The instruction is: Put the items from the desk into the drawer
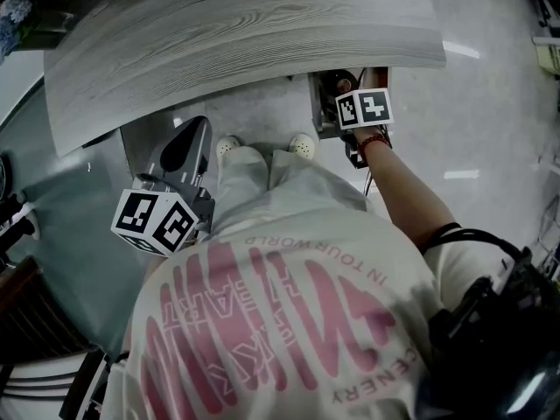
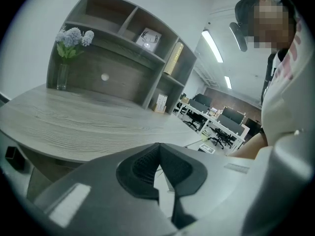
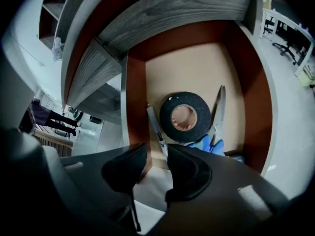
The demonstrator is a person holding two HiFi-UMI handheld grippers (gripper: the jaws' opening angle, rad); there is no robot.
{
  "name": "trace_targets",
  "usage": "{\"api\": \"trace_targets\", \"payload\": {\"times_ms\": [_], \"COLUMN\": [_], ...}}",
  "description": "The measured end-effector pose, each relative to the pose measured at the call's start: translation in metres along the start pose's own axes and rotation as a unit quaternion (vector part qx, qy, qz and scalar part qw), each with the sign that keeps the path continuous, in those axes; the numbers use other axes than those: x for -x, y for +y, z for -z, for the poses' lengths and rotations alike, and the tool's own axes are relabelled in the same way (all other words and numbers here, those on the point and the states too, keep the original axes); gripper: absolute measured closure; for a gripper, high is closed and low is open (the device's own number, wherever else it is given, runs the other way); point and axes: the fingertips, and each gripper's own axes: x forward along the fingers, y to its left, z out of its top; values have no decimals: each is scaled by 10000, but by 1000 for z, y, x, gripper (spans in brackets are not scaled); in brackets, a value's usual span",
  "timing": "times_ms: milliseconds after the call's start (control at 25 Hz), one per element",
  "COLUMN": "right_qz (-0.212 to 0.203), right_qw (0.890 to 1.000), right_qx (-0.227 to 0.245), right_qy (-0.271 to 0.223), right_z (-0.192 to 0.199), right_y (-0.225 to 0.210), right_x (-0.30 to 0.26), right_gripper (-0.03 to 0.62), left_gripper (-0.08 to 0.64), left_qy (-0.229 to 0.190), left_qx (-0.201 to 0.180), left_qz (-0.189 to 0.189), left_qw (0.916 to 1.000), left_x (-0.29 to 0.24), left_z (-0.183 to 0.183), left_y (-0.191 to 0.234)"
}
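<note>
The drawer (image 3: 135,107) stands open under the desk edge. On its tan floor lie a black tape roll (image 3: 184,117), a white pen (image 3: 157,129) along the left wall, and scissors (image 3: 218,113) with blue handles at the right. My right gripper (image 3: 156,150) hovers over the drawer's near end, open, nothing between its jaws. In the head view it (image 1: 348,84) sits at the drawer (image 1: 322,103) below the desk rim. My left gripper (image 2: 158,147) is shut and empty, held low by the person's left side (image 1: 194,125), its jaws pointing over the desk top.
The grey wood desk top (image 1: 245,33) curves across the far side. A vase of pale flowers (image 2: 69,38) and a shelf unit (image 2: 147,43) stand at its back. The person's feet (image 1: 262,147) are on the floor under the desk. Office desks and chairs (image 2: 221,122) stand beyond.
</note>
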Motion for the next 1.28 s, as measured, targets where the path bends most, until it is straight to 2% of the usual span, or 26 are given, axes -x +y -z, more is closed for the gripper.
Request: {"api": "trace_targets", "payload": {"times_ms": [120, 280, 440, 560, 640, 720, 840, 920, 1000, 1280], "right_qz": [-24, -43, -329, -474, -730, -1126, -1774, -2039, -2073, -1628], "right_qw": [9991, 9930, 9769, 9661, 9541, 9342, 8928, 8715, 8630, 8601], "right_qx": [-253, -557, -1065, -1228, -1284, -1199, -834, -623, -420, 115], "right_qy": [-330, -1041, -1821, -2221, -2606, -3166, -4055, -4416, -4588, -4834], "right_z": [-2, -14, -31, -38, -49, -68, -100, -112, -121, -138], "right_y": [2, 8, 26, 46, 66, 91, 134, 163, 188, 254], "right_x": [20, 57, 98, 124, 145, 170, 214, 235, 247, 254], "right_gripper": [473, 571, 584, 584, 584, 585, 588, 589, 589, 589], "left_gripper": [540, 540, 540, 540, 540, 540, 540, 540, 540, 540], "left_qy": [29, 11, -137, -206, -253, -374, -582, -625, -618, -524], "left_qx": [-57, -189, -381, -496, -557, -652, -810, -885, -940, -1079], "left_qz": [170, 447, 786, 1013, 1159, 1287, 1480, 1640, 1780, 2018], "left_qw": [9998, 9988, 9961, 9934, 9914, 9888, 9840, 9805, 9776, 9721], "left_x": [0, -5, -12, -9, -5, -4, -4, -2, 2, 17], "left_z": [-7, -24, -51, -68, -80, -94, -118, -129, -135, -143], "left_y": [1, 6, 8, 7, 8, 12, 19, 21, 24, 53]}}
